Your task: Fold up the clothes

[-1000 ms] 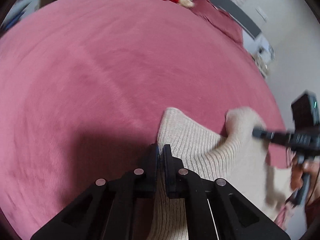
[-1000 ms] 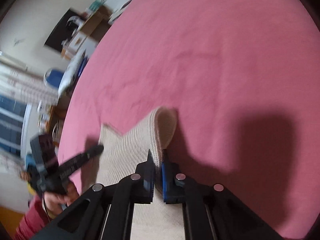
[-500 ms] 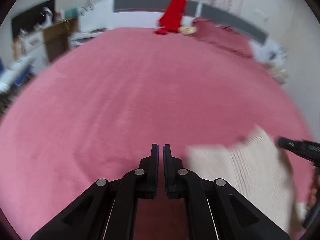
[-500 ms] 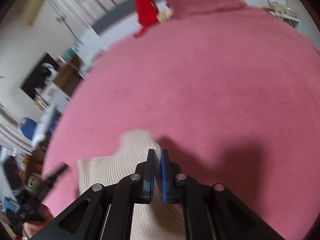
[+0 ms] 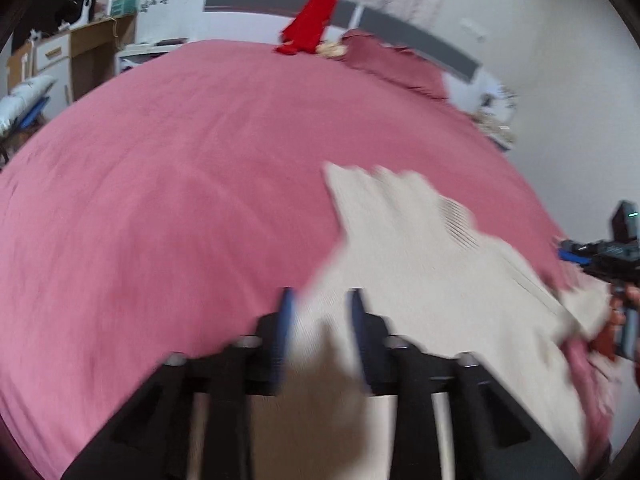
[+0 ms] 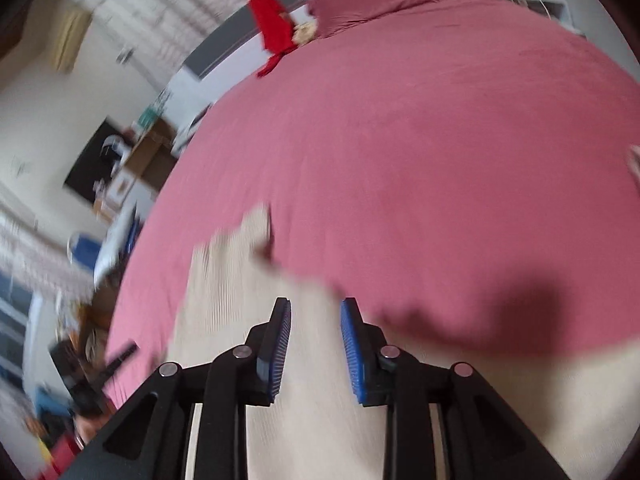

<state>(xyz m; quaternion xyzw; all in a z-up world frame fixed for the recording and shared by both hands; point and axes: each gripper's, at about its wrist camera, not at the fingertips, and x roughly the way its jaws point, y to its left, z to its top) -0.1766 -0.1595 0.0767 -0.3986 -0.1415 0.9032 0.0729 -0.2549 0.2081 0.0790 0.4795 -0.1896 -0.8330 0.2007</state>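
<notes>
Cream knit sweater (image 5: pixel 420 264) lies flat on the pink bed (image 5: pixel 180 184). Left hand-held gripper (image 5: pixel 320 320) and right hand-held gripper (image 6: pixel 316 336) are opening, released above it. Red garment (image 5: pixel 310 26) drapes the headboard.

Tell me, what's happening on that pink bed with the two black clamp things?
A person is folding a cream knitted sweater on the pink bedspread. The left hand-held gripper and the right hand-held gripper both hang above the sweater, jaws opening with nothing pinched between them. The sweater lies spread on the bed.
</notes>
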